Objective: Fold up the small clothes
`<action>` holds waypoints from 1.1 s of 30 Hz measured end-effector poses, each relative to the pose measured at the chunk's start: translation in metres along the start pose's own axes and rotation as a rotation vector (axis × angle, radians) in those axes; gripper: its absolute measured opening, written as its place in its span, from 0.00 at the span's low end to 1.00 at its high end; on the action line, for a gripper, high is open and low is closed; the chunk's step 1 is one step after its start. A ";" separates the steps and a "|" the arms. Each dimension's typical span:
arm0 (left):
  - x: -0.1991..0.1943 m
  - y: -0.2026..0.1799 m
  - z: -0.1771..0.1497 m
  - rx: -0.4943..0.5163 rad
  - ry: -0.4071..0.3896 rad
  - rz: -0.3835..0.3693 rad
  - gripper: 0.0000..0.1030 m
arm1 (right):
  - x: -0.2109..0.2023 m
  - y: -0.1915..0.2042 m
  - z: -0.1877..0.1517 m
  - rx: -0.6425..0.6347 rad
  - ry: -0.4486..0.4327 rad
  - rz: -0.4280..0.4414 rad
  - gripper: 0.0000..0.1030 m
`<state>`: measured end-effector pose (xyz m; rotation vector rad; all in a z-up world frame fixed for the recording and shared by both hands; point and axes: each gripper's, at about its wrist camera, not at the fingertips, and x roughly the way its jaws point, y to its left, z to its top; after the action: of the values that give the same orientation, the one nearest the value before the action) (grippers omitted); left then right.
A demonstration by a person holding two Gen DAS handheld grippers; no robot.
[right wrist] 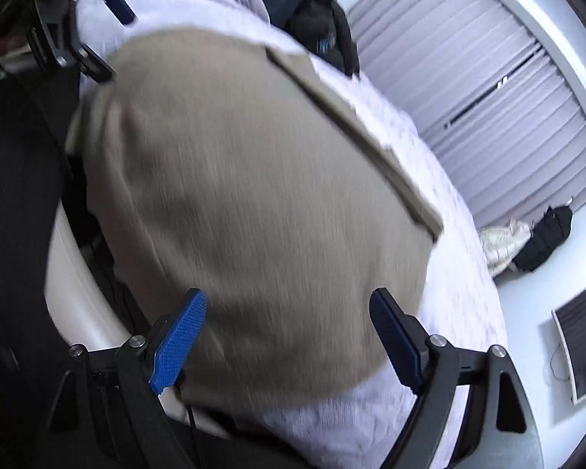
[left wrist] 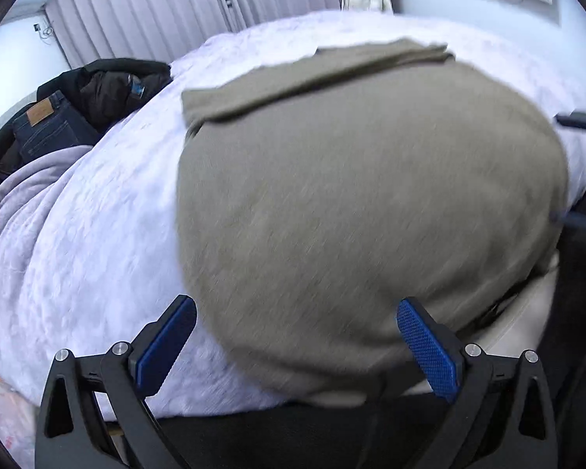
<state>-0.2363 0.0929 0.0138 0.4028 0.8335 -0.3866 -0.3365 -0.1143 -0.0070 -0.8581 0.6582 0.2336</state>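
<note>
We have the olive garment (left wrist: 351,203) flat on the lavender bedspread (left wrist: 109,242); left gripper (left wrist: 297,336) and right gripper (right wrist: 289,336) both spread wide over it, pinching nothing.

Olive garment (left wrist: 363,203) (top folded) on bed

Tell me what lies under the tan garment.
The tan garment rests on the white bedspread, which shows around it. Its near edge hangs past the bed. Anything beneath the cloth itself is covered.
</note>
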 end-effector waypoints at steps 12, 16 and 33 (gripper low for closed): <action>0.053 -0.014 -0.037 0.230 0.113 0.149 1.00 | 0.042 0.038 -0.017 -0.167 0.033 -0.044 0.85; 0.053 0.020 -0.040 0.107 0.173 0.144 1.00 | 0.041 0.015 -0.054 -0.131 0.121 -0.083 0.86; 0.073 0.042 -0.019 -0.117 0.248 -0.072 1.00 | 0.035 -0.060 -0.066 0.420 0.228 0.299 0.87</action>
<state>-0.1839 0.1259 -0.0462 0.3157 1.1096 -0.3569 -0.3121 -0.2055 -0.0224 -0.3817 1.0090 0.2562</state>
